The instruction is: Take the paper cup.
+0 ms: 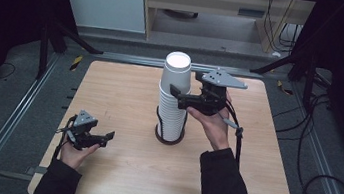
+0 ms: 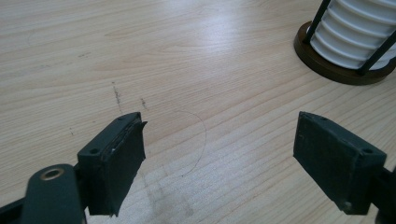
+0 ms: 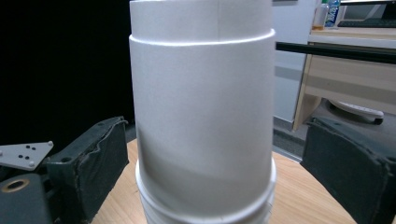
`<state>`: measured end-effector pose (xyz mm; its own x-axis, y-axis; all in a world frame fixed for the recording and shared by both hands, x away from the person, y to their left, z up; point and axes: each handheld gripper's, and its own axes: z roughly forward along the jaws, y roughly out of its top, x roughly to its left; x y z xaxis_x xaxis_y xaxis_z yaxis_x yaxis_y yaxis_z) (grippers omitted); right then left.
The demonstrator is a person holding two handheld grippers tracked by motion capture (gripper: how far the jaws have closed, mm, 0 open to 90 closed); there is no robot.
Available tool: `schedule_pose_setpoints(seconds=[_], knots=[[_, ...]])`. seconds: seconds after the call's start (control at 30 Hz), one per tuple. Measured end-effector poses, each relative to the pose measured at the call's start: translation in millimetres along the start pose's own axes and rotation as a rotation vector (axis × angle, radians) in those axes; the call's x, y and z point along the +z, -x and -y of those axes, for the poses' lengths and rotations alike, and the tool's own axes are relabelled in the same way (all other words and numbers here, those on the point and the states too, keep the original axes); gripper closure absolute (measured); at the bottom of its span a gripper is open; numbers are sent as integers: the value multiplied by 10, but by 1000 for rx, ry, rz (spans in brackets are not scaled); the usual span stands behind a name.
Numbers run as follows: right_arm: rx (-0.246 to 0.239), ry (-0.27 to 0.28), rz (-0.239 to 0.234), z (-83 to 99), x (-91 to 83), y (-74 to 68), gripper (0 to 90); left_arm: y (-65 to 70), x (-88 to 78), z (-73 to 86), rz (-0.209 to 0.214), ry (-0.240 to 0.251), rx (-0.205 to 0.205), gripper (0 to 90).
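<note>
The stack of white paper cups stands upside down near the middle of the wooden table, held upright in a dark round holder with thin black posts rising along its sides. The topmost cup sits over the ones below, its flat base facing up.

Your right gripper is raised beside the upper part of the stack, reaching in from the stack's right. In the right gripper view its jaws stand wide apart with the top cup between them; a gap shows on each side, so neither pad presses the cup wall.

Your left gripper is low over the table near its front left, well apart from the stack. Its jaws are spread wide with nothing between them but bare wood, and the holder's base lies off ahead.
</note>
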<state>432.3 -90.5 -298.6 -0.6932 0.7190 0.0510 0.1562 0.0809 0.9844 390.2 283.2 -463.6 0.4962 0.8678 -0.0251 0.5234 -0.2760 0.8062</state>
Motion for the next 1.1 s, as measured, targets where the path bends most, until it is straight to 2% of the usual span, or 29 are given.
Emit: schedule_pose_setpoints(seconds=[0.33, 0.53, 0.7, 0.97, 1.1], knots=[[3, -9, -14, -8, 190, -38, 71, 16, 18, 2, 1, -11, 7, 160], [2, -9, 0, 21, 281, -26, 76, 30, 36, 6, 4, -21, 17, 159], [26, -4, -4, 33, 328, -4, 73, 30, 36, 6, 4, -20, 16, 159], [2, -22, 6, 42, 402, -23, 82, 38, 43, 7, 4, -27, 19, 158], [-4, -11, 2, 45, 405, -31, 113, 32, 43, 8, 4, -29, 18, 158]])
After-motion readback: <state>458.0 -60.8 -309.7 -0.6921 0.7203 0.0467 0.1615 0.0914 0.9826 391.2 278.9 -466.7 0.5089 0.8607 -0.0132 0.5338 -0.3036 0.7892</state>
